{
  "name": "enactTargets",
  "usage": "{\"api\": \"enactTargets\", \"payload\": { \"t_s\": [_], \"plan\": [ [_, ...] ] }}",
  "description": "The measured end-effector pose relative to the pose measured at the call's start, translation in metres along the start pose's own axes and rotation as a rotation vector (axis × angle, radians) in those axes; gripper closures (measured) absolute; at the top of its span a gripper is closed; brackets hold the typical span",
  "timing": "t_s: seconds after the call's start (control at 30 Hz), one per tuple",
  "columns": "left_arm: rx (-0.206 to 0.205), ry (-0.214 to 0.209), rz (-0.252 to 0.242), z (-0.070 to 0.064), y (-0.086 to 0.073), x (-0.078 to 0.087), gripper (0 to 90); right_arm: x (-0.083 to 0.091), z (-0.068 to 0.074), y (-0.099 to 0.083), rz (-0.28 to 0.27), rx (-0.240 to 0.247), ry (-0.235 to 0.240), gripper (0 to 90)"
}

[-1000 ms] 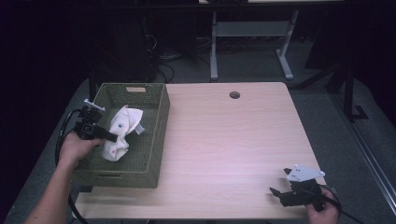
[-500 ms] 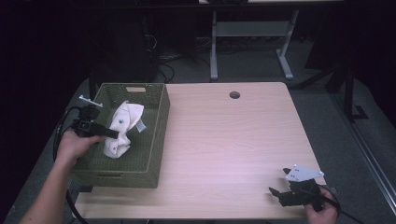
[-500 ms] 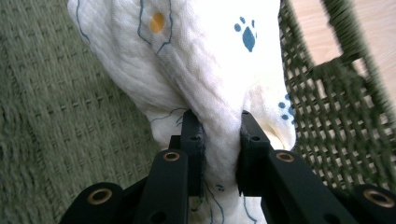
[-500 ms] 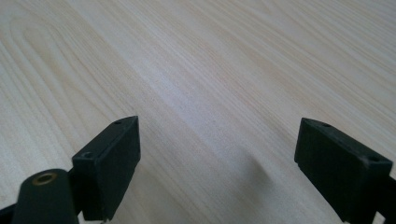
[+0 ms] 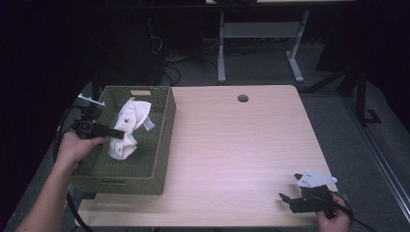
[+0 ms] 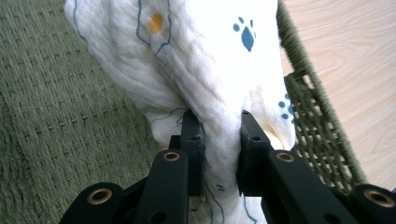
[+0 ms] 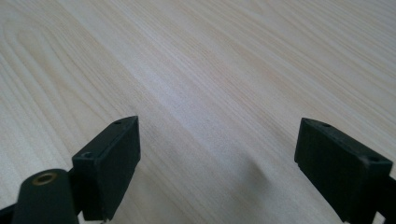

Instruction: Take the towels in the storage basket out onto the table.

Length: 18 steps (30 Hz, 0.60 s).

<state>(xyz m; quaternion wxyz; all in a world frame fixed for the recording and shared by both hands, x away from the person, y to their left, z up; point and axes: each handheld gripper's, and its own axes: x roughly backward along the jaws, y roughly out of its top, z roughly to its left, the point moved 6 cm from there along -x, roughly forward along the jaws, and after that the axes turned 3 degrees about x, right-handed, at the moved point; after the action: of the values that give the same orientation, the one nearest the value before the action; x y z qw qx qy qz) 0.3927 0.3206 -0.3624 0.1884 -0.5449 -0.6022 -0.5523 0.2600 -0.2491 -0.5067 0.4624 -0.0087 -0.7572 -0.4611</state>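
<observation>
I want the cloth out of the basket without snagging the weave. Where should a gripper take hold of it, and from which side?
Probably at the bunched waist of the white cloth, where its folds gather into a narrow neck that two jaws can span. That is where the left gripper is shut on it now. Come from above, through the open top of the green basket, since its woven walls block the sides.

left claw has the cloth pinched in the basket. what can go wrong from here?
1. The left claw grips only a bunched fold of the white cloth; the rest hangs loose, so it may slip out when lifted.
2. The cloth sits right against the woven wall of the green basket; it could snag or drag the basket along.
3. The right claw rests open at the table's near edge, too far away to steady the basket.
</observation>
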Motion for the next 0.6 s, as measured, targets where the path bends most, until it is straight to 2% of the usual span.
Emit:
{"api": "enactTargets", "payload": {
  "t_s": [0.1, 0.13, 0.37, 0.6],
  "plan": [
    [-0.004, -0.007, -0.013, -0.003, 0.002, 0.004, 76.1, 0.002, 0.0, 0.0, -0.008, -0.002, 0.0, 14.0],
    [0.002, -0.025, -0.037, -0.006, 0.005, 0.007, 76.1, 0.002, -0.001, 0.0, -0.011, -0.004, -0.001, 14.0],
    [0.002, -0.04, -0.063, -0.012, 0.012, 0.014, 76.1, 0.005, -0.001, 0.001, -0.019, -0.006, -0.008, 14.0],
    [-0.032, -0.041, -0.063, -0.026, 0.02, 0.019, 76.1, 0.006, -0.001, 0.002, -0.019, -0.003, -0.01, 13.9]
  ]
}}
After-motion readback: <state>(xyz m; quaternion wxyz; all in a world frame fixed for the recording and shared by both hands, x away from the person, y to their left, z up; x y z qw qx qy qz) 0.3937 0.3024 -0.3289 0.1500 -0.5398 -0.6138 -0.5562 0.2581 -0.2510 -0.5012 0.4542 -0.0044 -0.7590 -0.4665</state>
